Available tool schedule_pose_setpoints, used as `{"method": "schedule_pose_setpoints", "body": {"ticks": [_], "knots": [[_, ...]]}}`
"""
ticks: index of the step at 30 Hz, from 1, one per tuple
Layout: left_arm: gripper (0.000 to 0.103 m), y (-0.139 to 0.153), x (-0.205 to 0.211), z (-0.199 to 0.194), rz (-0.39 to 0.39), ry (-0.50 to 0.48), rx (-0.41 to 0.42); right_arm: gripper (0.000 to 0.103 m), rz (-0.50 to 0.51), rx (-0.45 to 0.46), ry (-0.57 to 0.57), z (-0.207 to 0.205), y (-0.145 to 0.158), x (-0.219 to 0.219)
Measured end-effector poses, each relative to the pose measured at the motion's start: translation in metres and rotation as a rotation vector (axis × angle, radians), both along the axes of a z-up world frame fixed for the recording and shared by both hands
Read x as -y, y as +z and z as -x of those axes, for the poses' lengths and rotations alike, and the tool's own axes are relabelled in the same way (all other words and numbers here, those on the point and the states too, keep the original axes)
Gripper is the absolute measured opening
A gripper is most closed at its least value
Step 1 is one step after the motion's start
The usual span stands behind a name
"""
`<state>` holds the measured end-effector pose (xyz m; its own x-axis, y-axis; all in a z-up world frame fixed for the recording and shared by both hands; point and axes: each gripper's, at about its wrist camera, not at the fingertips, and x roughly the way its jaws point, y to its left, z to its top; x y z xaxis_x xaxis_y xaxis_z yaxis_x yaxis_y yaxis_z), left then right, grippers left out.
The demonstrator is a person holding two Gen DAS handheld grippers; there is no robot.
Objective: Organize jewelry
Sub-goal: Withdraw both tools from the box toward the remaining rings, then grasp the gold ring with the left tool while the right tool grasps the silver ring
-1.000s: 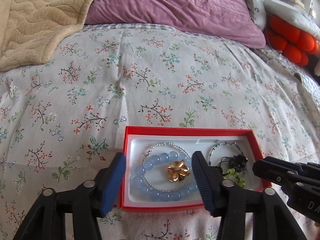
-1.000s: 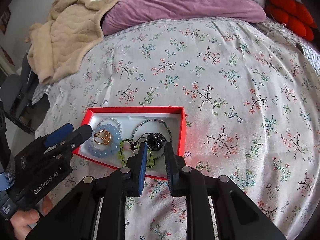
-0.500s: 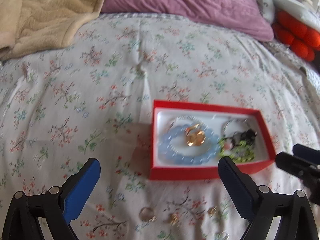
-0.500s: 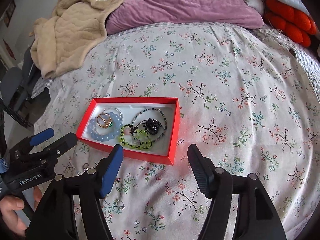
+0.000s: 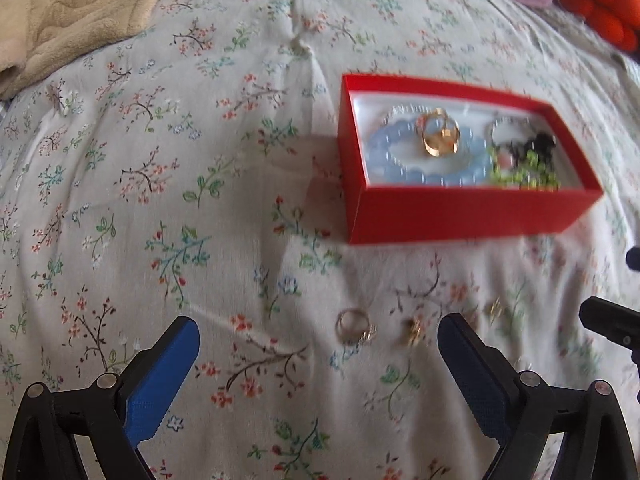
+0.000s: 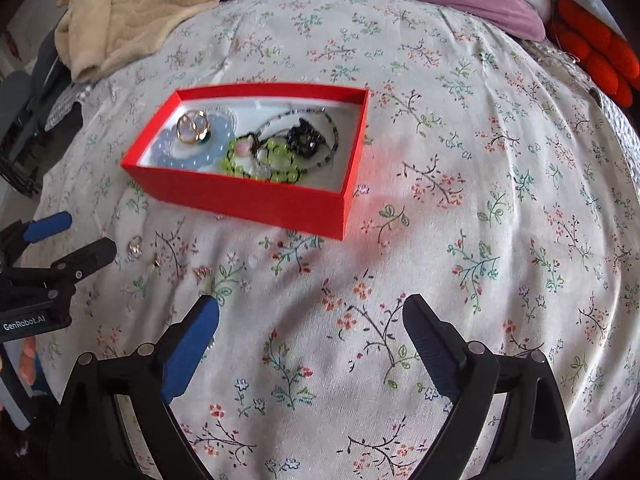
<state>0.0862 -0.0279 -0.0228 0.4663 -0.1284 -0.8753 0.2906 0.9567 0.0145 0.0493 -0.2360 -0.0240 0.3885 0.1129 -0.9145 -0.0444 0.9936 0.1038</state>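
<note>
On the floral bedspread [image 5: 168,184], small gold rings [image 5: 352,330] await the wide-apart left gripper [image 5: 318,354]; right gripper [image 6: 310,338] gapes empty; next, the red cardboard box [image 6: 248,198].

Black grippers, blue pads

Left gripper [image 5: 318,354] and right gripper [image 6: 311,330] — silver screws, white "GenRobot.AI" lettering — bit of skin showing.

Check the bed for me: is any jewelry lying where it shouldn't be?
Yes. A ring and two small gold pieces lie loose on the floral bedspread, in front of the red box instead of inside it. Both hand-held grippers are open and empty.
</note>
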Motion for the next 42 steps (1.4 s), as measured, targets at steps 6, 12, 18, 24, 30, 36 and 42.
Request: {"method": "schedule_pose_setpoints", "body": {"ticks": [6,12,18,24,30,36,42], "knots": [[0.099,-0.021,-0.002,0.018,-0.061,-0.114,0.022,0.096,0.03,-0.031,0.065,0.014,-0.019,-0.016],[0.099,-0.036,-0.003,0.028,-0.097,-0.206,0.054,0.097,0.106,-0.042,0.135,0.025,-0.04,-0.029],[0.099,-0.04,-0.007,0.031,-0.069,-0.278,0.085,0.103,0.115,-0.006,0.155,0.037,-0.049,-0.032],[0.09,-0.038,-0.009,0.029,-0.019,-0.318,0.108,0.103,0.128,0.065,0.175,0.052,-0.055,-0.034],[0.065,-0.034,-0.006,0.017,0.004,-0.321,0.116,0.103,0.127,0.034,0.179,0.046,-0.052,-0.034],[0.052,-0.035,-0.002,0.013,-0.017,-0.326,0.131,0.103,0.12,0.012,0.188,0.034,-0.047,-0.033],[0.039,-0.035,0.004,0.011,-0.031,-0.337,0.141,0.103,0.111,0.015,0.176,0.031,-0.044,-0.032]]}}
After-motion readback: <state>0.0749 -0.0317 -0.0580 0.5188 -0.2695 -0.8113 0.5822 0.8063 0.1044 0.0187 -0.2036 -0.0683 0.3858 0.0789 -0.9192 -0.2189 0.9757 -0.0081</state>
